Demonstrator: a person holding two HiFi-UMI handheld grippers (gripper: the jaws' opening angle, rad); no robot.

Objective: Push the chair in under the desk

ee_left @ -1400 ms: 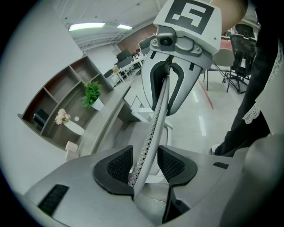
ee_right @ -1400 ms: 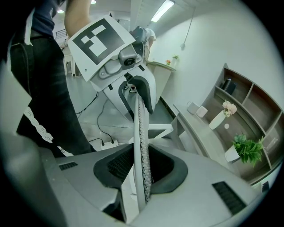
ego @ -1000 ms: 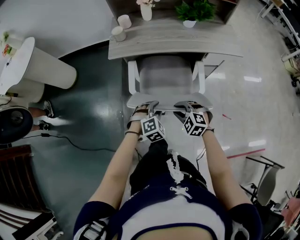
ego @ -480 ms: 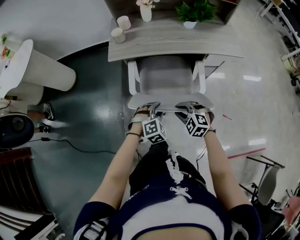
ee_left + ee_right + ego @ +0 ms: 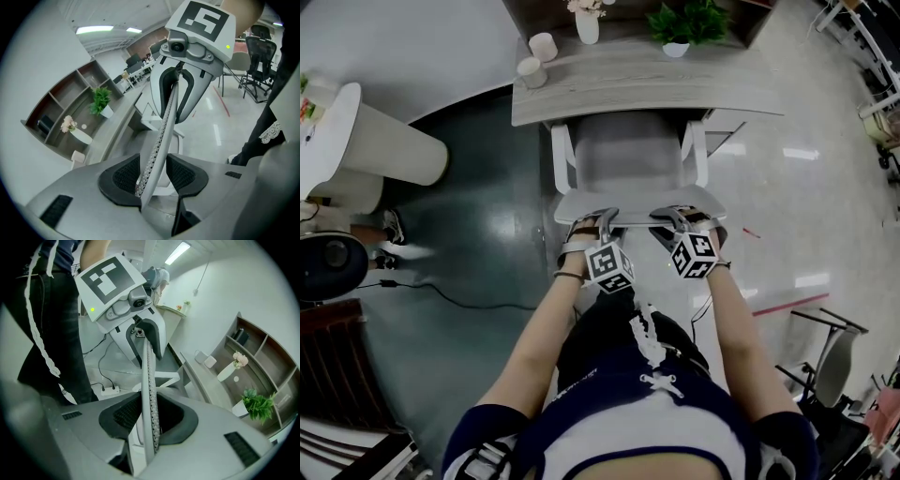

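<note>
Well, the chair [image 5: 628,150] stands square in front of the desk [image 5: 647,89]. Its pale seat reaches in beneath the desk's front edge, and the backrest [image 5: 630,201] is outside, on the person's side. The white armrests [image 5: 564,159] run along either side of the seat, up to the desk edge.

The person stands right behind the chair with both arms stretched down to the top of the backrest. The left gripper [image 5: 598,216] is on the left half of it and the right gripper [image 5: 680,214] on the right half. The two are near each other, with their marker cubes turned upward.

In the left gripper view the jaws stand fairly wide. The thin perforated rim [image 5: 161,136] of the backrest runs up between the pads, close by one and clear of the other, so it is straddled rather than pinched. The right gripper view shows much the same: wide jaws either side of the rim [image 5: 149,394], with dark gaps between it and the pads.

On the desk are two cups [image 5: 543,44] at the left end, a vase [image 5: 586,21] of flowers and a potted plant [image 5: 682,23]. A round white table [image 5: 384,141] stands left of the desk, and a cable [image 5: 469,295] trails over the dark floor [image 5: 487,216].
</note>
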